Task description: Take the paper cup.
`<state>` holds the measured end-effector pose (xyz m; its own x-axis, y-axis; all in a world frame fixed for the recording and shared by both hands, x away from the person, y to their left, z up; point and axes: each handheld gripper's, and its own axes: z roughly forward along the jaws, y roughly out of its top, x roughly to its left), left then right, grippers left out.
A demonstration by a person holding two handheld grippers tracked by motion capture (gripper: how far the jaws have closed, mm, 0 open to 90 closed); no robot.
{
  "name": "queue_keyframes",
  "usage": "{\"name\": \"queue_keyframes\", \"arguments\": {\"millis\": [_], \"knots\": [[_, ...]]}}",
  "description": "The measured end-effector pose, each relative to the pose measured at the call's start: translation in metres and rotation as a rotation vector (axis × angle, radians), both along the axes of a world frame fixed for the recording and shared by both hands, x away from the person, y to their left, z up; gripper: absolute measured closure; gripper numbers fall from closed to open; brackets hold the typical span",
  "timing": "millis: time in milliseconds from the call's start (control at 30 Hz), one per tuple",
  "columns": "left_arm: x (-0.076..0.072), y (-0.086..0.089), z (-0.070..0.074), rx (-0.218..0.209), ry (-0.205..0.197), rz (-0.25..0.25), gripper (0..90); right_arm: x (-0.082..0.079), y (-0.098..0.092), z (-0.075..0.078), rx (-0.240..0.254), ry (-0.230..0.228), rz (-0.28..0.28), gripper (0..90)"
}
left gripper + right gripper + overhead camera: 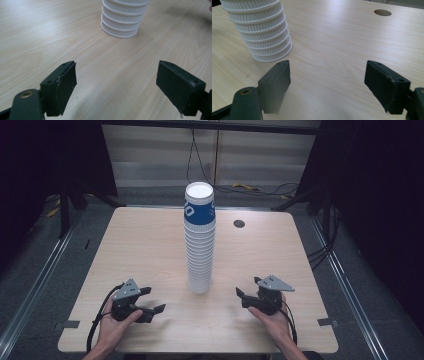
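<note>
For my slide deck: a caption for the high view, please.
Two open grippers, left gripper and right gripper, flank an upside-down stack of paper cups on a wooden table.

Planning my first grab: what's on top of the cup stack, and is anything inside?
Nothing sits on the cup stack; the blue-printed top cup ends it, upside down, white base up. Whatever is inside is hidden. Both grippers rest apart, jaws open.

One overhead camera, two riding low on the grippers

The high view looks forward and down over the whole table from the person's side; the left gripper view sits close above the wood, facing the stack of cups ahead and slightly right; the right gripper view, equally low, has the stack at its upper left; all three share the stack's base.
</note>
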<state>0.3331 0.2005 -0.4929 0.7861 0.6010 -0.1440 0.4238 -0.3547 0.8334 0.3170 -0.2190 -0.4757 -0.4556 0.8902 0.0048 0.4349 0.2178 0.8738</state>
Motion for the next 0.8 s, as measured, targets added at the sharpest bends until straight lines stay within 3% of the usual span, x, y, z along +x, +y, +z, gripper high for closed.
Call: {"name": "queue_keyframes", "arguments": {"millis": [100,233,367,533,800], "knots": [[0.000,-0.001,-0.001,-0.005,0.021,-0.009,17.6,-0.001,-0.001,0.003,0.004,0.026,0.012,23.9],[0.001,0.000,0.000,-0.015,0.020,-0.009,17.6,-0.001,-0.002,0.008,0.018,0.069,0.026,23.8],[0.004,-0.002,0.000,-0.020,0.018,-0.008,17.6,-0.004,-0.003,0.015,0.019,0.037,0.023,23.7],[0.006,-0.003,0.000,-0.008,0.025,-0.019,17.6,-0.003,-0.005,0.019,0.041,0.047,0.047,23.4],[0.004,-0.002,0.001,-0.011,0.011,-0.018,17.6,-0.004,0.006,0.026,0.052,0.055,0.103,19.6]]}}
